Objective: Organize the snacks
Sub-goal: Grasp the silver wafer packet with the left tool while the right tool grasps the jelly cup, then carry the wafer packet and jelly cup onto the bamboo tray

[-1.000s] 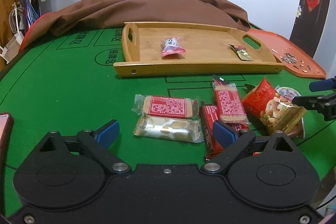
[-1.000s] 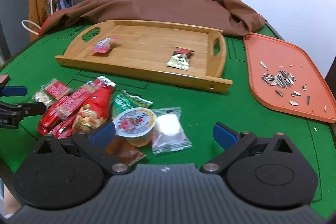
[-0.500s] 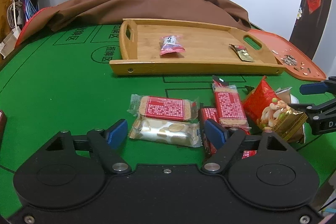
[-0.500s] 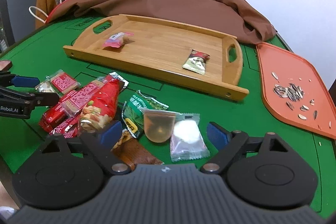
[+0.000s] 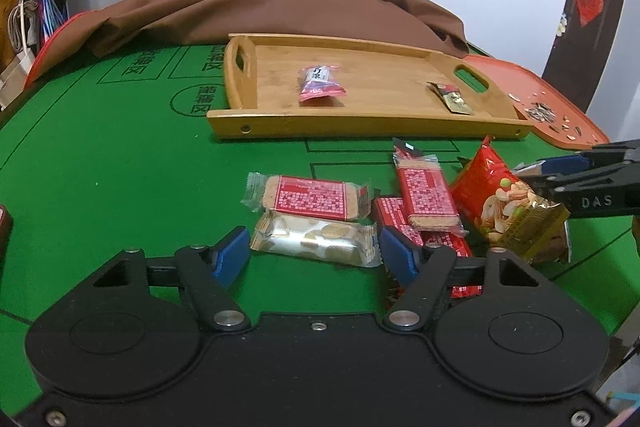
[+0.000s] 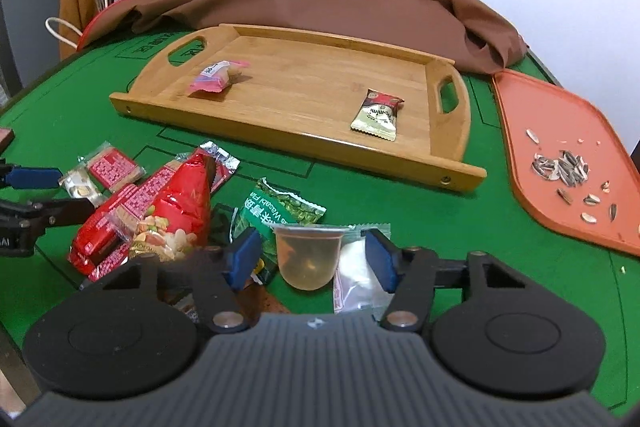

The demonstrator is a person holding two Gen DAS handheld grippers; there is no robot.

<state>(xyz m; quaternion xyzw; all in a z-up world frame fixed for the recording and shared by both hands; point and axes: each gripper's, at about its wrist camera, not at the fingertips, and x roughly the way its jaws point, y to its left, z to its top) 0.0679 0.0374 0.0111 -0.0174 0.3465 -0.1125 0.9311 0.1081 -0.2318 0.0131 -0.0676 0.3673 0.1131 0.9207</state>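
Snacks lie between both tilted-down grippers. Your left gripper (image 5: 314,253) closes around the silver biscuit pack (image 5: 316,243); your right gripper (image 6: 310,259) closes around the jelly cup (image 6: 308,255), neither pressing yet.

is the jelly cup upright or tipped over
Tipped over: the jelly cup lies on its side on the green table, rounded base toward the camera, sealed rim facing away.

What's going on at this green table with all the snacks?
A person is sorting snacks with a two-finger tool in each hand. The left tool is closing around a silver biscuit packet, and the right tool is closing around a clear jelly cup. Neither looks gripped yet. Two small packets already lie in the wooden tray; the rest of the pile waits on the felt.
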